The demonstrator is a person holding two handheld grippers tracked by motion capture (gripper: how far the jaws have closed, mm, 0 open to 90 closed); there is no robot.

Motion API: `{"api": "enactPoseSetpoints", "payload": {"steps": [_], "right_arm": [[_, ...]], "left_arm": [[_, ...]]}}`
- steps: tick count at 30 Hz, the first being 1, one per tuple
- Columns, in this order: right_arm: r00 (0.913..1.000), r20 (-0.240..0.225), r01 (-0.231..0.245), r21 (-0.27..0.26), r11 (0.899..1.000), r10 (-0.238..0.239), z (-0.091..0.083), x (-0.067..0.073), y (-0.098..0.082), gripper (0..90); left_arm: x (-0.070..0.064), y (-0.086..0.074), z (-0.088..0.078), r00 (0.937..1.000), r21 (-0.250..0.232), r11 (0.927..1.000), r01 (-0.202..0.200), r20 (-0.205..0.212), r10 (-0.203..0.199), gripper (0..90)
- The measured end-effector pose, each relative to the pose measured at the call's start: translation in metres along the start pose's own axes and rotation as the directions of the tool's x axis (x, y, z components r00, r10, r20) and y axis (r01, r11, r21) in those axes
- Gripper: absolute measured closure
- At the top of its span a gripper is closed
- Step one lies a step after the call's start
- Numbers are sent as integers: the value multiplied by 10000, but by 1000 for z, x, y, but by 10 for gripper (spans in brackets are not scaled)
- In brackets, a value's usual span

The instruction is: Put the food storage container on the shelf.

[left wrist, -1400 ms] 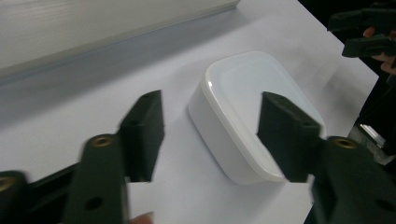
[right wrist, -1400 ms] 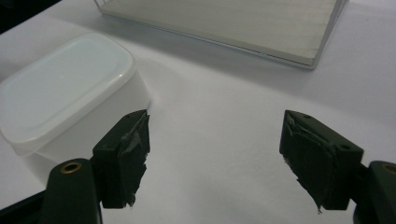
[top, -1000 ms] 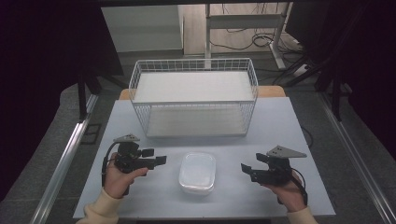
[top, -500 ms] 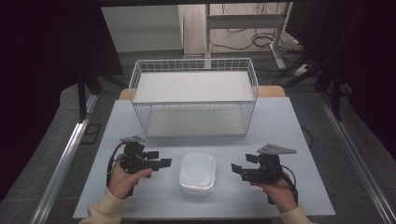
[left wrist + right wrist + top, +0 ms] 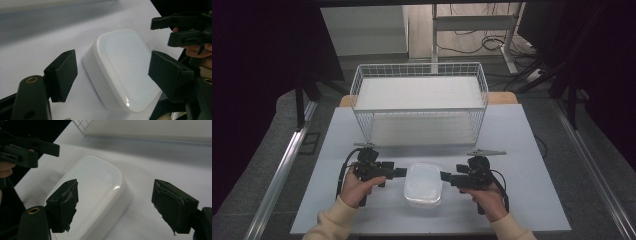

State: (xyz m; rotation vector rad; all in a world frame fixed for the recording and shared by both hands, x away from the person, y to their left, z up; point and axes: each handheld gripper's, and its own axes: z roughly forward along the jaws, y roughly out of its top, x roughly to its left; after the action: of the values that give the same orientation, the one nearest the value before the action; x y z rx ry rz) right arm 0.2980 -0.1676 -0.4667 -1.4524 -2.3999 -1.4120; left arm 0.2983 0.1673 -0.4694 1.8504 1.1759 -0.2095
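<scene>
White plastic: the box (image 5: 423, 184) is a lidded, rounded tub lying flat on the table (image 5: 532, 150), at 6 o'clock from the basket (image 5: 419, 102) and well apart from it.
Long axis: in the high view it runs 12 to 6 o'clock, so the two long sides face the hands.
Left gripper (image 5: 399, 173): sits at 9 o'clock of the box, pointing toward 3 o'clock, tips just beside the left long side.
Left jaws: spread wide, having just been opening further; nothing is between the pads. In the left gripper view (image 5: 112, 72) the box lies ahead of the gap, toward 1 o'clock, with its near corner reaching in between the tips.
Right gripper (image 5: 445, 176): sits at 3 o'clock of the box, pointing toward 9 o'clock, tips just beside the right long side.
Right jaws: spread, pinching nothing; in the right gripper view (image 5: 113, 205) the box lies ahead toward 11 o'clock, with its near end between the tips.
Nearer hand: neither by much; both stand about equally close on opposite long sides, the left perhaps a shade closer.
Contact: I cannot tell whether either tip touches the wall.
Coming move, as I judge it: a two-sided grasp of the box, each gripper closing in across the short axis.
</scene>
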Motion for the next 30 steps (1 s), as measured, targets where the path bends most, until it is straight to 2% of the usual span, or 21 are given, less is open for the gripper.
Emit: {"api": "enactPoseSetpoints", "payload": {"steps": [2,3,8,11,17,20,26,30], "right_arm": [[9995,-284,-165,93,9998,168,4,1,-3,234],[9991,-400,-151,183,9997,159,5,2,-5,244],[9992,-385,-53,276,9996,64,10,4,-11,269],[9993,-357,-77,392,9992,91,14,5,-16,283],[9994,-321,-127,433,9990,141,19,7,-21,296],[9989,-393,-234,515,9984,255,23,8,-23,301],[9988,-417,-231,544,9983,254,24,9,-25,302],[9977,-555,-353,576,9977,385,25,10,-27,345]], "left_arm": [[0,-1,2,9999,53,10000,63,83,-63,240],[1,-2,6,9996,224,9997,82,273,-88,241],[0,-3,14,9995,470,9989,53,301,-68,254],[3,-5,17,9980,554,9982,232,572,-264,282],[7,-8,24,9977,791,9962,371,540,-415,302],[11,-10,26,9954,826,9947,616,677,-673,317],[9,-12,34,9951,1107,9924,535,768,-622,335],[6,-14,38,9938,1305,9906,414,967,-543,391]]}}
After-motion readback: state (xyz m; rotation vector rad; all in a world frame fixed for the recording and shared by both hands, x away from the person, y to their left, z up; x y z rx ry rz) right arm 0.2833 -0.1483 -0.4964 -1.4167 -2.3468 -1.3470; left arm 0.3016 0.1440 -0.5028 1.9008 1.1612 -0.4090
